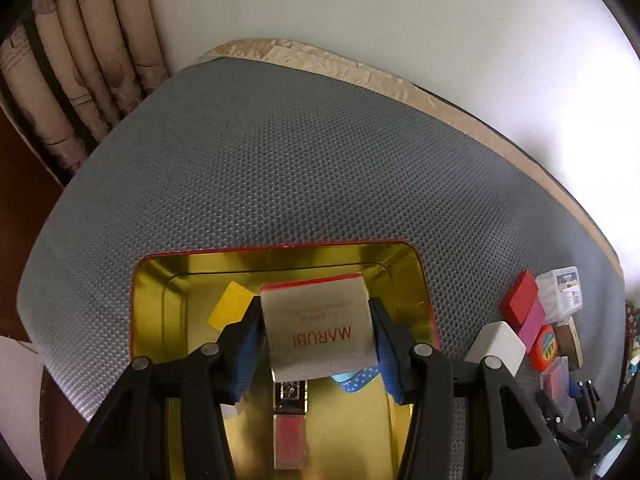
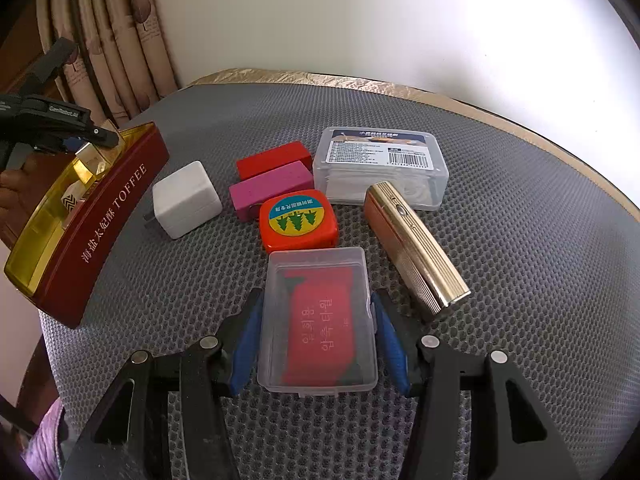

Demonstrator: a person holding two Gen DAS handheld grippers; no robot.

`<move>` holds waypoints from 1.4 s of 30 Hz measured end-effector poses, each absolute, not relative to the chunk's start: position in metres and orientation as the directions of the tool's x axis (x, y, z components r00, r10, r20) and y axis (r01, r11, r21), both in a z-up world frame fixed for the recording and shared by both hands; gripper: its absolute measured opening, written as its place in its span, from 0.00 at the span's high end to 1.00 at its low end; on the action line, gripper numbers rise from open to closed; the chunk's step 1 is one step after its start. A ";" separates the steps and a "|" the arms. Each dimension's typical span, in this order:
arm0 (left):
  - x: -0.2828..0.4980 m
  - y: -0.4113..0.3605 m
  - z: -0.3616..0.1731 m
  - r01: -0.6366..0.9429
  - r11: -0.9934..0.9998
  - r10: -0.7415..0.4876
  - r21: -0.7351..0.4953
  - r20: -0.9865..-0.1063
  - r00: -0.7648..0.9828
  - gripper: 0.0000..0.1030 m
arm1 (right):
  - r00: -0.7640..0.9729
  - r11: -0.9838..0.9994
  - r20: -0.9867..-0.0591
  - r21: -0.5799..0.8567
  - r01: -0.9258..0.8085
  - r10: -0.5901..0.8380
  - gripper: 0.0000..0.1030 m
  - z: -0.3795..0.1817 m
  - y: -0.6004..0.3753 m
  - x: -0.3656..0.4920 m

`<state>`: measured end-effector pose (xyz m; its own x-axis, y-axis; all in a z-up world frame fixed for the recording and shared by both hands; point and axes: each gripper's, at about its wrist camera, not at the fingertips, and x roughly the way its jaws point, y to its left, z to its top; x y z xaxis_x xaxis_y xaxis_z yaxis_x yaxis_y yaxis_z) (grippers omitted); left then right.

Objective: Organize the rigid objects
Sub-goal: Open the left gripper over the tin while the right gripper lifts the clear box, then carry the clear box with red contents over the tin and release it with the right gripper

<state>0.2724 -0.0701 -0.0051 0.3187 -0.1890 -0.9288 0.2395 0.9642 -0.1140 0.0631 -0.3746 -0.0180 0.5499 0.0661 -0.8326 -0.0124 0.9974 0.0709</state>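
My left gripper (image 1: 316, 332) is shut on a white MARUBI box (image 1: 320, 330) and holds it over the open red toffee tin (image 1: 152, 320) with its gold inside. In the tin lie a yellow block (image 1: 230, 306), a lip gloss tube (image 1: 289, 428) and a blue dotted item (image 1: 358, 380). My right gripper (image 2: 316, 340) has its pads on both sides of a clear plastic case (image 2: 318, 320) with a red item inside, resting on the grey mat. The tin (image 2: 104, 220) stands at the left in the right wrist view.
On the mat (image 2: 520, 280) lie a white charger (image 2: 186, 198), a red block (image 2: 274, 158), a pink block (image 2: 270, 188), an orange tape measure (image 2: 298, 220), a gold ribbed case (image 2: 414, 240) and a clear labelled box (image 2: 380, 164). Curtains (image 2: 120, 40) hang at back left.
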 end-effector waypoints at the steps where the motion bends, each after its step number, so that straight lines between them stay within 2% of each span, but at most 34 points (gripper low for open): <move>1: 0.274 -0.068 -0.005 0.238 0.963 -0.201 -0.127 -0.927 0.315 0.50 | 0.550 0.997 -0.833 0.071 -0.012 0.066 0.51 -0.018 -0.375 0.063; 5: 0.273 -0.061 0.001 0.241 0.952 -0.261 -0.190 -0.914 0.311 0.49 | 0.550 0.997 -0.833 0.070 -0.012 0.065 0.51 -0.018 -0.374 0.062; 9: 0.248 -0.037 0.026 0.195 0.951 -0.300 -0.240 -0.866 0.400 0.49 | 0.550 0.997 -0.833 0.071 -0.011 0.066 0.51 -0.018 -0.375 0.062; 17: 0.159 0.028 0.031 0.120 0.964 -0.267 -0.239 -0.859 0.437 0.49 | 0.541 0.997 -0.839 0.071 -0.014 0.067 0.51 -0.017 -0.375 0.062; 23: 0.104 0.079 0.026 -0.013 0.984 -0.143 -0.179 -0.827 0.544 0.49 | 0.528 0.998 -0.848 0.061 -0.002 0.053 0.51 -0.016 -0.372 0.062; 26: 0.099 0.087 0.025 -0.075 0.995 -0.009 -0.067 -0.803 0.595 0.49 | 0.518 0.998 -0.854 0.066 0.011 0.051 0.51 -0.015 -0.372 0.060; 37: 0.110 0.100 0.002 -0.101 0.991 -0.021 -0.083 -0.865 0.501 0.49 | 0.508 0.983 -0.853 0.175 0.055 0.123 0.51 0.002 -0.359 0.049; 42: 0.113 0.098 -0.005 -0.093 0.991 -0.042 -0.096 -0.885 0.463 0.49 | 0.544 0.972 -0.815 0.233 -0.010 0.201 0.51 0.035 -0.327 0.056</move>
